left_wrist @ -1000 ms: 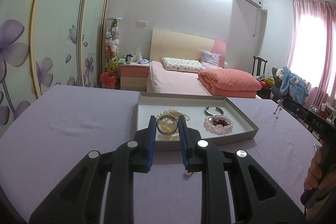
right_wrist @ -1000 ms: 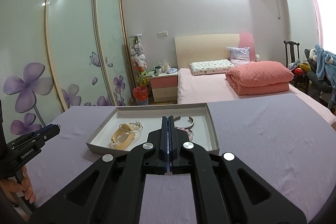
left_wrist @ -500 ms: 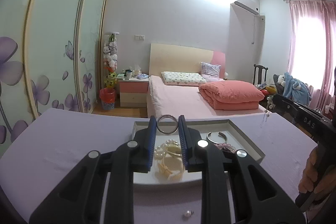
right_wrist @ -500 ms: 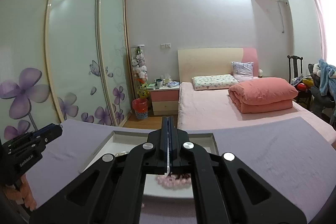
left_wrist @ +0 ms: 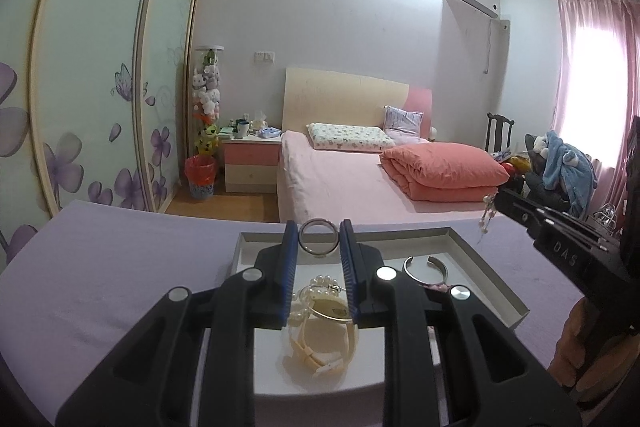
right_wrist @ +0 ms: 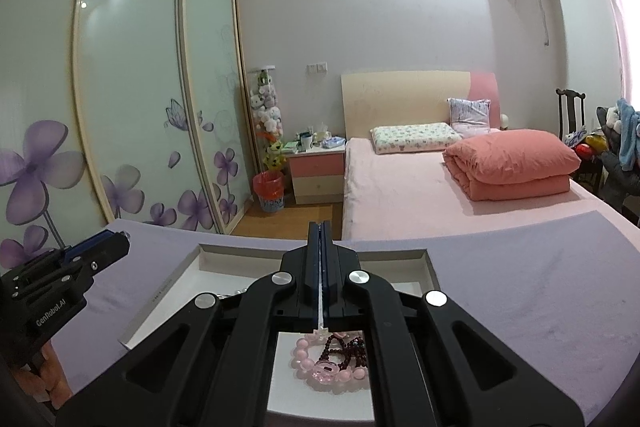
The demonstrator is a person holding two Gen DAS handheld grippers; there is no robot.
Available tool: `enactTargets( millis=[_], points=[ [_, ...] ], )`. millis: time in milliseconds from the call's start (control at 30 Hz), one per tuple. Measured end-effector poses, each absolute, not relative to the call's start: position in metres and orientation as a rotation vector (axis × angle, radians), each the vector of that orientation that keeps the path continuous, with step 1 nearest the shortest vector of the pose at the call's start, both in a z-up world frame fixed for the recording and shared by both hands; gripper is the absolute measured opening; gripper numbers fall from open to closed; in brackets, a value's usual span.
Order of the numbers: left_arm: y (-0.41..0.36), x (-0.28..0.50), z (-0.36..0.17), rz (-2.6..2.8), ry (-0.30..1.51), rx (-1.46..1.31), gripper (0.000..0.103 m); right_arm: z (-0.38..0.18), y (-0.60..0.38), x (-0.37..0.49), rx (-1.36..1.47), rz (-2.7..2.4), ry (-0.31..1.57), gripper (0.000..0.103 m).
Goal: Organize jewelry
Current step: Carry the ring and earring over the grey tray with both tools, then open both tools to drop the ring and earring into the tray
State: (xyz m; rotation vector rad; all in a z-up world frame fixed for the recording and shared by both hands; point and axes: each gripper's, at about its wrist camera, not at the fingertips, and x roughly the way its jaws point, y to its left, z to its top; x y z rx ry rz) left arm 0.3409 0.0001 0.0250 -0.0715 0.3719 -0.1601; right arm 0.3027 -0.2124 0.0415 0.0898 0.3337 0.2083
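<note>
Jewelry held over the tray: a stiff ring and a dangling earring

Jewelry is in both grippers. The left gripper (left_wrist: 319, 251), jaws narrowly apart, pinches a thin silver metal ring (left_wrist: 319, 242) by its two outer sides, above the shallow grey cardboard tray (left_wrist: 488, 269) on the lilac-covered table (left_wrist: 120, 267). That ring looks light, rigid and slick; it could pivot or squirt out. The right gripper (left_wrist: 498, 201), fully closed, nips a pearly drop earring (left_wrist: 486, 223) by its top; it hangs loose and would swing. In the right wrist view the earring is hidden by the jaws, and the gripper bodies cover much of the tray floor.
</note>
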Motion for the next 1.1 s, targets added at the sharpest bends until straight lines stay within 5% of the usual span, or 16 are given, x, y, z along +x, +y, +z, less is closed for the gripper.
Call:
enactTargets(
  millis=[167, 300, 1100],
  points=[
    [-0.001, 0.35, 0.015, -0.167, 0.389, -0.072, 0.022, 0.03, -0.209, 0.313, 0.097, 0.229, 0.379, 0.006],
    [-0.001, 0.358, 0.008, -0.177, 0.405, -0.073, 0.022, 0.026, -0.209, 0.317, 0.097, 0.225, 0.397, 0.039],
    [0.004, 0.392, -0.034, -0.189, 0.519, -0.112, 0.033, 0.019, -0.21, 0.323, 0.111, 0.229, 0.436, 0.039]
  ],
)
